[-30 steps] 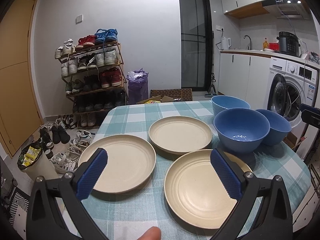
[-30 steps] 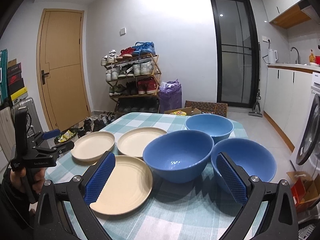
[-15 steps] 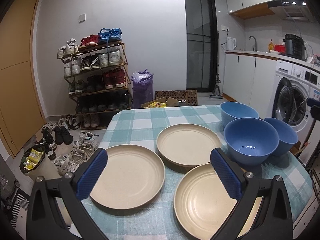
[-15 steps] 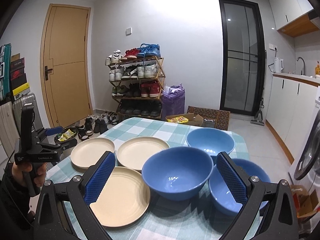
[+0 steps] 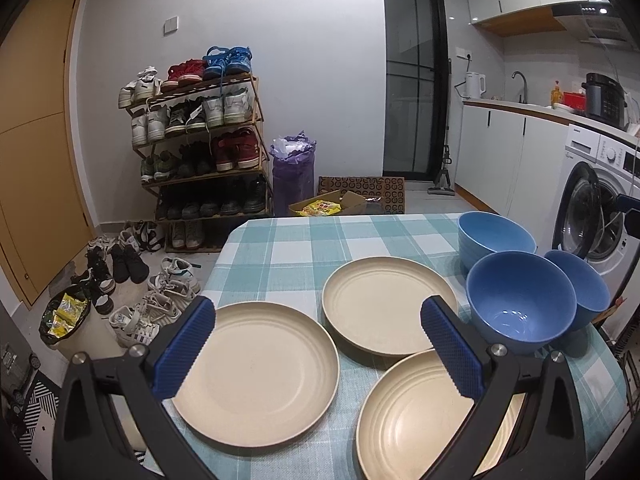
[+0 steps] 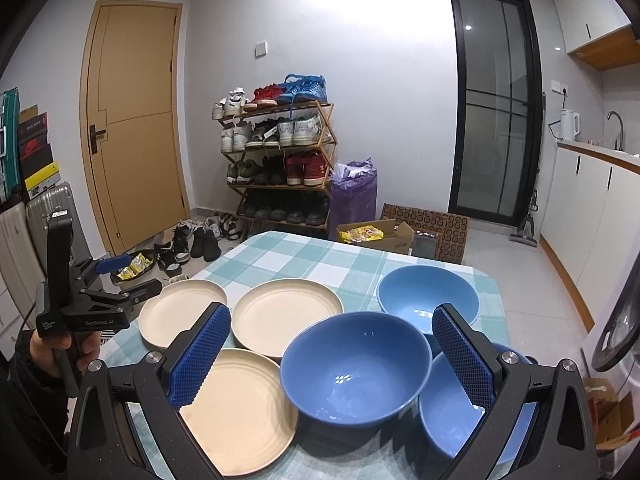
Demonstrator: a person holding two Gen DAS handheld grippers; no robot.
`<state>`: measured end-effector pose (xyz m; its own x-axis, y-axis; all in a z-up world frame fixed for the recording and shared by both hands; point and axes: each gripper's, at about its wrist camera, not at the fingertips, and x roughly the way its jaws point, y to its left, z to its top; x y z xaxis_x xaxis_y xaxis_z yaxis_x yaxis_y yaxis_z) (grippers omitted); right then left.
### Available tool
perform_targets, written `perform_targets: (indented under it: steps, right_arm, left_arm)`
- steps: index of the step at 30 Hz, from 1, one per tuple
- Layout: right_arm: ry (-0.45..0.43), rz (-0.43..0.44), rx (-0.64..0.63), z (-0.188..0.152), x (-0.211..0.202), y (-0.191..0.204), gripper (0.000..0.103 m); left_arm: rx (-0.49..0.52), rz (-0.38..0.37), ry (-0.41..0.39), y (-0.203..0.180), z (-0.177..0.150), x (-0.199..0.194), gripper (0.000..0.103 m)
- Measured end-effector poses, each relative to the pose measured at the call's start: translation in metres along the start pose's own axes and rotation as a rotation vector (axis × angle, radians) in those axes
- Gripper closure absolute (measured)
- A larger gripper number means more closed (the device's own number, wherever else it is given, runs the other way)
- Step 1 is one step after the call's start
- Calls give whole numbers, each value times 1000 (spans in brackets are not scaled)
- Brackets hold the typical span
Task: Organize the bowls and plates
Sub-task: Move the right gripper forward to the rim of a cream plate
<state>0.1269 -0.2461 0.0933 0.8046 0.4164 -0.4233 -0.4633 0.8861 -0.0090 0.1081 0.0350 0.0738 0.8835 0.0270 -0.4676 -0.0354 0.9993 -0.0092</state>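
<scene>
Our left gripper and right gripper gape, holding nothing. Lower frame: three cream plates, three blue bowls, all bare, on our checked table. Only the right view shows the door.

The tablecloth was a teal-and-white check; three plates on it were plain cream, three bowls at right of frame blue. Both grippers' pads were blue and dimpled on black frames; the door at upper left was ochre
</scene>
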Motion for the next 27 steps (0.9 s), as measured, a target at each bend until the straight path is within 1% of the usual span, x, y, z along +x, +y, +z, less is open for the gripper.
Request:
perform_targets:
  steps: [4,10,16,27]
  right_arm:
    - [22,7,-4,10,14,-1,0]
    - [51,-1,-28,29,34,-4,0]
    - [100,-10,-50,42,58,-3,0]
    - [168,-3,-74,64,101,-2,0]
  left_arm:
    - [-9,-9,13,2,7,10,0]
    - [4,-3,31,2,17,26,0]
    - [3,-13,48,1,25,43,0]
    - [8,-7,80,3,35,71,0]
